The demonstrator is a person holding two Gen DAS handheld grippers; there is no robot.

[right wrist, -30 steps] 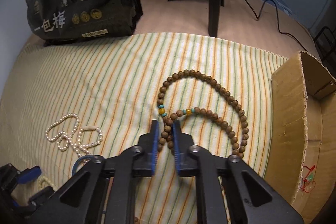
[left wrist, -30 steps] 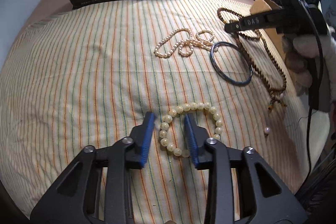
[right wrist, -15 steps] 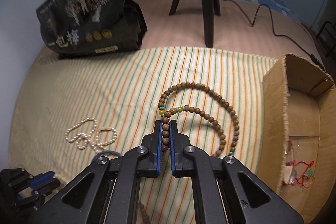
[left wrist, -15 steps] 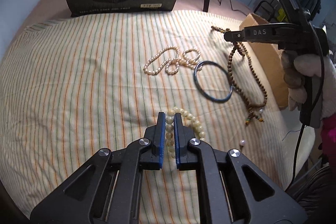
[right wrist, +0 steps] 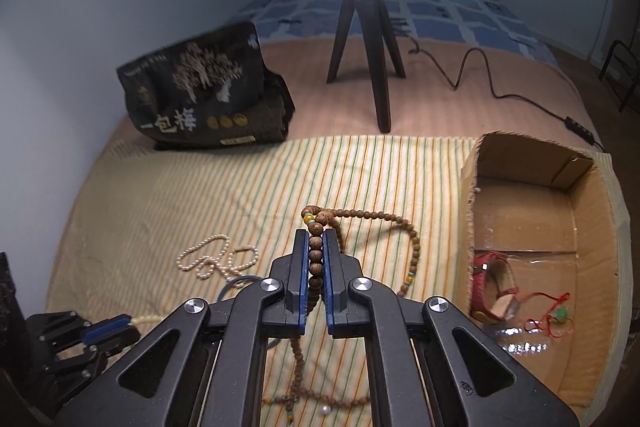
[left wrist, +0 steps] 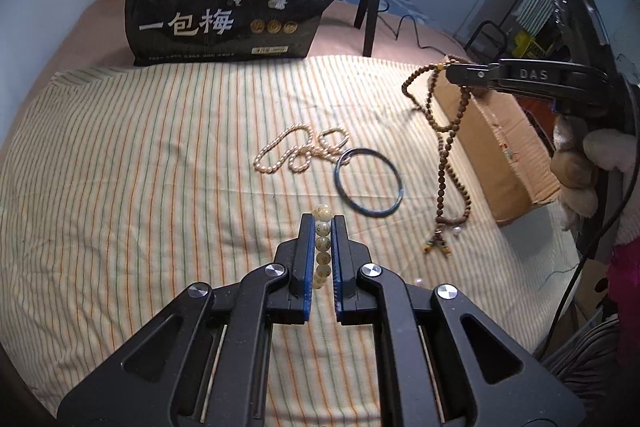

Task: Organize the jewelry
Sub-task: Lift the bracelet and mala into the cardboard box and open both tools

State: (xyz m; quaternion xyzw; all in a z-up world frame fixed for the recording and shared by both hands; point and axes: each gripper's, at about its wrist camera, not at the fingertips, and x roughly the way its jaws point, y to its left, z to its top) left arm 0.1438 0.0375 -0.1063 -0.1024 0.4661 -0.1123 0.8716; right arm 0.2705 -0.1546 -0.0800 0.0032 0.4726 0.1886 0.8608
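My left gripper is shut on a cream bead bracelet and holds it above the striped cloth. My right gripper is shut on a long brown wooden bead necklace; in the left wrist view the necklace hangs from it, tassel near the cloth. A pearl necklace and a dark blue bangle lie on the cloth. An open cardboard box at the right holds red-stringed jewelry.
A black snack bag stands at the cloth's far edge. A black tripod with a ring light stands behind it, its cable trailing right. A loose pearl lies near the left gripper.
Both grippers have risen with their catches: the cream bracelet is lifted off the cloth, and the brown necklace is pulled up and toward the box.
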